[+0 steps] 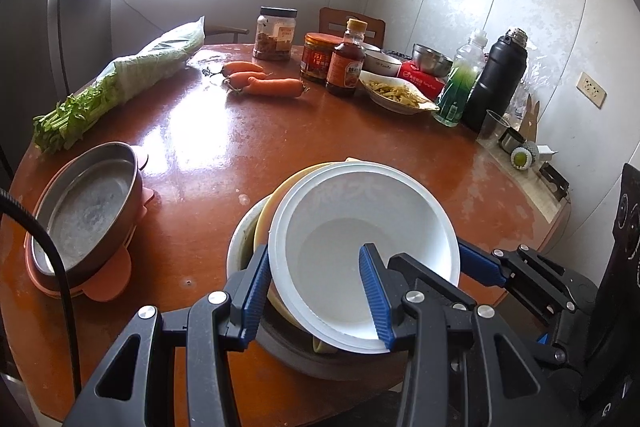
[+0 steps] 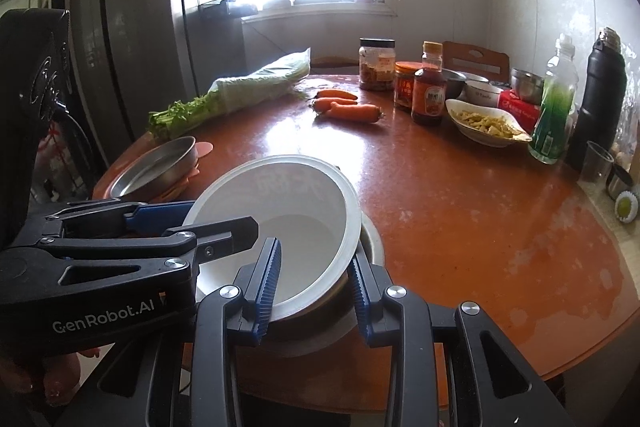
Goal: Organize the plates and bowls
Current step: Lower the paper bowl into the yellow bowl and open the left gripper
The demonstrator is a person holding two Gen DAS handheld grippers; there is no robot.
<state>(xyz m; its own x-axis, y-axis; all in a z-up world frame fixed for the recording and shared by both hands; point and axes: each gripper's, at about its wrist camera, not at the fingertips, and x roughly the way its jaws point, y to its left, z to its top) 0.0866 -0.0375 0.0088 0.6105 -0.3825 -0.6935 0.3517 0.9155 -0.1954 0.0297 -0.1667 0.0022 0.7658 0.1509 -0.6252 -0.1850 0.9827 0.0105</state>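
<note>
So your left gripper point(image 1: 316, 291) is straddling the near rim of the white bowl point(image 1: 360, 219), one blue pad outside on the left and the other pad down inside the bowl. The jaws look fairly wide apart, and I honestly can't tell if the pads are actually pinching the wall or just sitting either side of it.

Your right gripper point(image 2: 316, 291) is doing the same from the other side: left finger inside the bowl, right finger outside the rim, jaws spread about halfway. Grip or no grip, can't tell here either.

The white bowl is round so there's no real long axis, but it's tipped: its mouth faces up and leans toward your left gripper, with the far rim sitting higher than the near one. It's nested in a stack right between your two claws, on a yellowish dish point(image 1: 272, 211), which sits in a pale bowl point(image 1: 240, 243) with a grey metal bowl point(image 1: 300, 359) at the bottom, all on the near edge of the round brown table point(image 1: 224, 131).

Off to the left of your left claw there's a steel pan point(image 1: 88, 211) on a pink mat point(image 1: 108, 283). Ahead of both claws, well apart, lie the carrots point(image 1: 272, 85)
</note>
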